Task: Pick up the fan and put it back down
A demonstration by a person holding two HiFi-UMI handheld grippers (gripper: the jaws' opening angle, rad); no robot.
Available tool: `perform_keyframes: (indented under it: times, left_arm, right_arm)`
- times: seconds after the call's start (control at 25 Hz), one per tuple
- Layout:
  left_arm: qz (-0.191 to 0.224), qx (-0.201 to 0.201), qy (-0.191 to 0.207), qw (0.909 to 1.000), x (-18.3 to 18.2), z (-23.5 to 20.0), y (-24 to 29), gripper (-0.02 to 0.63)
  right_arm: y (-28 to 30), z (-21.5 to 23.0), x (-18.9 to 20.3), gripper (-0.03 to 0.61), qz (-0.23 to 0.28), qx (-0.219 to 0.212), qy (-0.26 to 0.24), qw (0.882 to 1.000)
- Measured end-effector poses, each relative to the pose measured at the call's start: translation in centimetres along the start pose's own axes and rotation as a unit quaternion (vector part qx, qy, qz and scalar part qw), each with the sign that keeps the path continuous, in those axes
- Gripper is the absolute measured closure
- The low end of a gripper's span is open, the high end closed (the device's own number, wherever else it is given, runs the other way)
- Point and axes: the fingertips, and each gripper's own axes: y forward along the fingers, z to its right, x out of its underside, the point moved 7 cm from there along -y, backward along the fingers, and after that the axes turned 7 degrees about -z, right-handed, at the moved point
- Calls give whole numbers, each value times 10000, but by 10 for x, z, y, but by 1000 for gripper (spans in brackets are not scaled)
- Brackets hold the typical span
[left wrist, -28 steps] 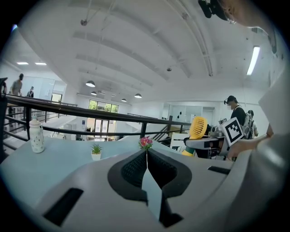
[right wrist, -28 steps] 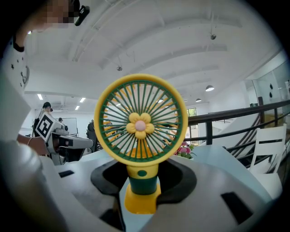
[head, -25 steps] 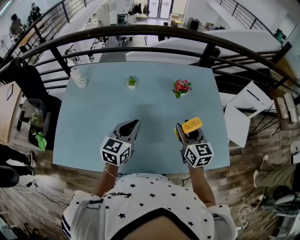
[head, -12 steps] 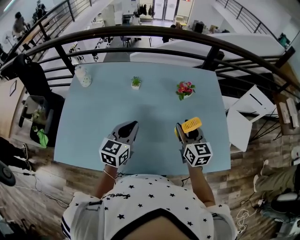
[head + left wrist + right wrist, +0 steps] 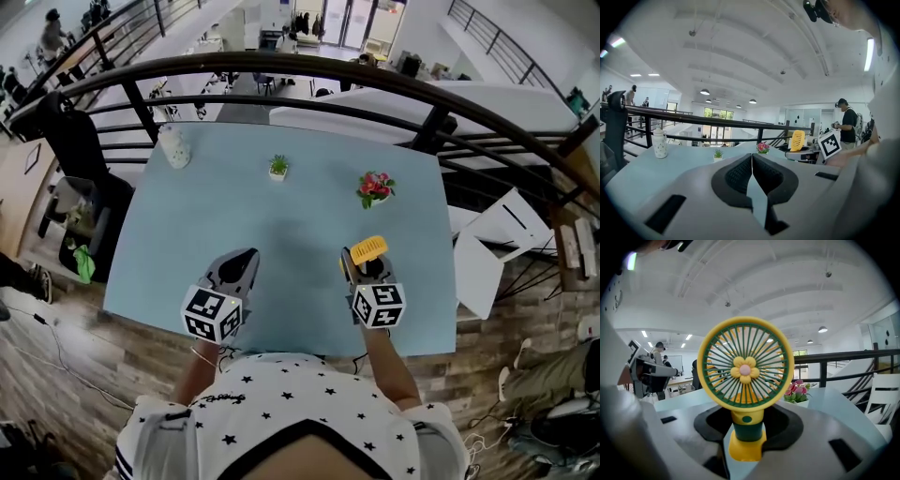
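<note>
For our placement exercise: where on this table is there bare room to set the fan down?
Bare: the middle, between green plant, flowers and the left gripper; also the left side, nearer than the white bottle. Crowded only around the right gripper holding the fan.

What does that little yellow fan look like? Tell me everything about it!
The fan is small and looks like plastic. It has a round yellow cage with green spokes, a yellow flower with a pink centre, a short yellow-and-green stem and a yellow foot. It stands upright. The right gripper squeezes its stem above the blue table. Whether the foot touches the table is unclear.
</note>
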Motion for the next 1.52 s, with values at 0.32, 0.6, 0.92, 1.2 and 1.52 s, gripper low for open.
perform_keyframes:
  times: [0.32, 0.6, 0.92, 1.2, 1.52]
  left_arm:
    - [39, -351, -86, 9993, 5, -7, -21, 584]
    - [47, -590, -156, 9981, 10, -8, -35, 584]
    - [6, -723, -193, 9972, 14, -5, -44, 584]
    - [-3, -719, -194, 9972, 13, -4, -47, 584]
    - [0, -724, -191, 9972, 13, -7, -51, 584]
  right_arm:
    - [25, 1, 30, 405, -404, 57, -81, 9991]
    - [39, 0, 48, 406, -638, 47, -98, 9979]
    - [47, 1, 70, 405, -831, 166, -92, 9964]
    - [49, 1, 83, 405, -971, 289, -83, 9948]
    - [53, 0, 95, 405, -1099, 426, -111, 9930]
